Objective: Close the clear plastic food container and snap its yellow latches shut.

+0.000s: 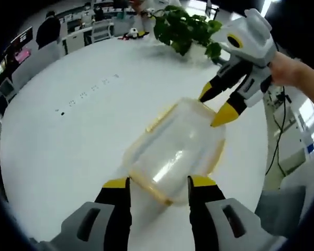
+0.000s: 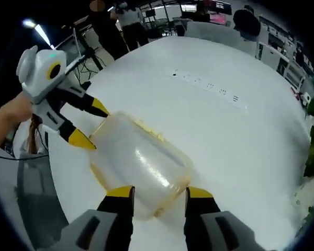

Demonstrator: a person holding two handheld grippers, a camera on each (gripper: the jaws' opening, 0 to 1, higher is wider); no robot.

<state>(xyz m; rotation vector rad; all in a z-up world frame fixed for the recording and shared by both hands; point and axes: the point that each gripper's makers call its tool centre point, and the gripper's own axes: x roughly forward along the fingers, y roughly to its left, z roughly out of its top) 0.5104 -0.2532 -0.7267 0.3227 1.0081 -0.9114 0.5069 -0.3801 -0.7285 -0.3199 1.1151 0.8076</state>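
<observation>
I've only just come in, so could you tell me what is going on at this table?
A person is working on a clear plastic food container with yellow latches, lying on a white table. The left gripper and right gripper sit at opposite ends of it, jaws open on either side of each end. Neither looks clamped on it. Whether the latches are snapped shut cannot be told. A potted plant stands further back.
</observation>
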